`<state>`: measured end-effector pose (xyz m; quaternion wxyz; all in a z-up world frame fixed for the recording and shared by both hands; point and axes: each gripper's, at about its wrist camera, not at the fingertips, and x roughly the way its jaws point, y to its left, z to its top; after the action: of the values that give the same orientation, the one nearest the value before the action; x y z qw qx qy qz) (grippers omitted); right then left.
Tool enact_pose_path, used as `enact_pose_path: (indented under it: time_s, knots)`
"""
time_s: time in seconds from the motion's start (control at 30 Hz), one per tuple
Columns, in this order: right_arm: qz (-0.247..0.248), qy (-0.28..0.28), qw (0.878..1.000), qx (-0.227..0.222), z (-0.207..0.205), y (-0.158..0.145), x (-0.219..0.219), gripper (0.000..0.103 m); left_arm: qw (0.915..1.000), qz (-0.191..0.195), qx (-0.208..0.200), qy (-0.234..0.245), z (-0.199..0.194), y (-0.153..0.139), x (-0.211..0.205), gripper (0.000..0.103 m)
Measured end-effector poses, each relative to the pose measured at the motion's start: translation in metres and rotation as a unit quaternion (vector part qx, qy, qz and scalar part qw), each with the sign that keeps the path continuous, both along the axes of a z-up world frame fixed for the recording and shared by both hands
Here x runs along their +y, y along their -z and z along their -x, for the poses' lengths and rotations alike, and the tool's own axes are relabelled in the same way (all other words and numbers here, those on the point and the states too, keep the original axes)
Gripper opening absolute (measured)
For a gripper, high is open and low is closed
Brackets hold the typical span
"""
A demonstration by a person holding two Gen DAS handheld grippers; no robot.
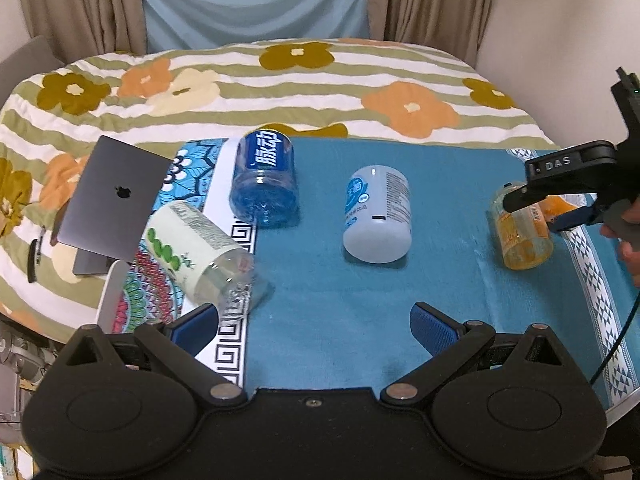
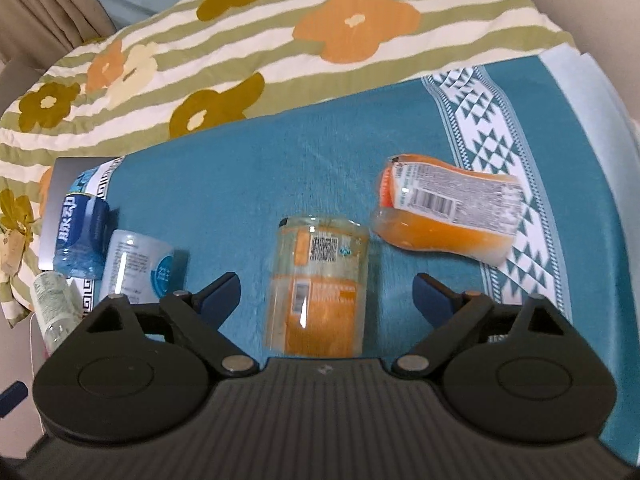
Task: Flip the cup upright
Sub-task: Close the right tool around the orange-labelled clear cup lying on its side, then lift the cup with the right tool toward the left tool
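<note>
My right gripper (image 2: 327, 294) is hanging wide open around the orange-label cup (image 2: 318, 286), pads not touching it. A second orange cup (image 2: 446, 216) is lying beyond, on the blue cloth (image 2: 248, 168).

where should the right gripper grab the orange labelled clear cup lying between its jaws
Grip the orange-labelled clear plastic cup across its round middle. It lies on its side on the teal cloth, its long axis running away from the right gripper, whose open jaws already stand one on each side. Coming straight forward and low, closing on the curved sides, probably holds it best.
</note>
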<state>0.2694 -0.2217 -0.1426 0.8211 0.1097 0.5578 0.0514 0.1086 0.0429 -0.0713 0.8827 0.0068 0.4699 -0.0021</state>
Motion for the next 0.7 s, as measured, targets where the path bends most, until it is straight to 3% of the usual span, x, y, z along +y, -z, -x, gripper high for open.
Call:
enact_pose_path:
  time_s: [0.07,0.27,0.7]
  knots:
    - [-0.001,-0.002,1.0,0.007,-0.006,0.007,0.001,0.102,1.0,0.002,0.002,0.002,-0.004,0.001,-0.001,0.103]
    - [-0.017,-0.006,0.999,0.03,-0.013,0.022,0.002,0.076,1.0,0.003,0.005,0.004,-0.012,0.003,-0.004,0.103]
    - [-0.025,-0.029,0.999,0.015,0.011,0.001,0.015,0.074,1.0,0.006,-0.007,-0.003,0.0,-0.009,-0.001,0.103]
